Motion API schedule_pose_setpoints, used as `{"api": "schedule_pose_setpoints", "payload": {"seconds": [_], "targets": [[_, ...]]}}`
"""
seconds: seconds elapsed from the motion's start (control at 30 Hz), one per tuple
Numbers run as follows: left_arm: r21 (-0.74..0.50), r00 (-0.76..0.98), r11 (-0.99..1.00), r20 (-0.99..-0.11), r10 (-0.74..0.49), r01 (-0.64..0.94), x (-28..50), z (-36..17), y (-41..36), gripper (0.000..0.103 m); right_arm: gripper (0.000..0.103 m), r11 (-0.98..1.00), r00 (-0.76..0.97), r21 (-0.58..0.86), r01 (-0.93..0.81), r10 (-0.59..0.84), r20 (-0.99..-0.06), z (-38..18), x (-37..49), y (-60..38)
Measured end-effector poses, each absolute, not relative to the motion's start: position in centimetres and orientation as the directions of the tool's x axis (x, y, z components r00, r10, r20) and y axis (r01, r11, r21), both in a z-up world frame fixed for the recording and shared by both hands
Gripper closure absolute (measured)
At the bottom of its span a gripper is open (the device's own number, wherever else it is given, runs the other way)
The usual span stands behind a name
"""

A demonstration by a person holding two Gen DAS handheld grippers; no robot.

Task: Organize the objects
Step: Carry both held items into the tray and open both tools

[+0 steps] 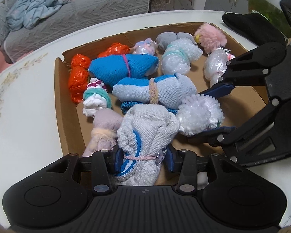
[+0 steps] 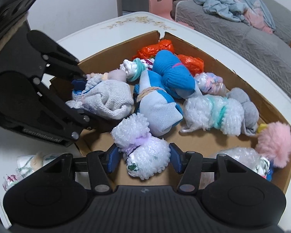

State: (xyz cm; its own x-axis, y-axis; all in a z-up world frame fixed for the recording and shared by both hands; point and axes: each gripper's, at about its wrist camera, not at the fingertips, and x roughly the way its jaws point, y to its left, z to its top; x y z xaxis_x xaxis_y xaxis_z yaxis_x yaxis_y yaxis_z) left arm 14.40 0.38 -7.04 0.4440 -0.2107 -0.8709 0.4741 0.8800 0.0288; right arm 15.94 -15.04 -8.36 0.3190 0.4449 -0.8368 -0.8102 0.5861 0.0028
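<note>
Bundles sit in a shallow cardboard box (image 1: 67,104) on a white table (image 1: 29,101); grey sofa (image 1: 87,2) with a crumpled blue cloth (image 1: 33,7) behind.

Box contents, big to small:
- blue sock roll (image 1: 124,66), pink tie, mid-box
- blue/grey sock roll (image 1: 155,92), tan braided band, just in front of it, touching
- white knit bundle (image 1: 147,136), near edge of box, pink band around its neck
- bubble-wrap bundle with teal yarn (image 1: 177,59), far side
- bubble-wrap ball (image 2: 145,151), purple band at its waist
- orange plastic bundles (image 1: 77,79), left corner
- pink fluffy ball (image 1: 210,37), far right corner, beside a clear wrapped bundle (image 1: 215,66)
- grey plush (image 1: 165,38), at the far wall
- small white bundle with teal band (image 1: 96,99), left of the sock rolls

Left gripper (image 1: 144,158): blue pads pressed on both sides of the white knit bundle at the pink band, jaws narrowed onto it, bundle gripped.

Right gripper (image 2: 144,156): pads on either side of the bubble-wrap ball, touching it, closed on it. Ball rests on the box floor near the front wall.

Grippers close together, both inside the box.
</note>
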Motion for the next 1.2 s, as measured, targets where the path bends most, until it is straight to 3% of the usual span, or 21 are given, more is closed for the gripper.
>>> {"api": "schedule_pose_setpoints", "payload": {"seconds": [0.33,0.63,0.97,1.2], "targets": [[0.013,0.423,0.872,-0.878,-0.225,0.489,12.2,-6.5,0.6,0.054,0.053,0.536,0.299,-0.003,-0.844,0.467,-0.832,-7.7,13.5,-15.5],[0.069,0.460,0.891,-0.873,-0.164,0.449,13.1,-6.4,0.9,0.052,0.053,0.513,0.315,-0.043,-0.858,0.458,-0.831,-7.3,14.6,-14.0],[0.097,0.484,0.892,-0.863,-0.146,0.442,12.2,-5.5,0.4,0.044,0.050,0.507,0.308,-0.047,-0.861,0.445,-0.841,-6.8,14.5,-14.1],[0.118,0.523,0.895,-0.841,-0.140,0.430,11.4,-3.9,0.4,0.027,0.048,0.512,0.317,-0.060,-0.857,0.432,-0.844,-6.5,14.3,-14.2]]}}
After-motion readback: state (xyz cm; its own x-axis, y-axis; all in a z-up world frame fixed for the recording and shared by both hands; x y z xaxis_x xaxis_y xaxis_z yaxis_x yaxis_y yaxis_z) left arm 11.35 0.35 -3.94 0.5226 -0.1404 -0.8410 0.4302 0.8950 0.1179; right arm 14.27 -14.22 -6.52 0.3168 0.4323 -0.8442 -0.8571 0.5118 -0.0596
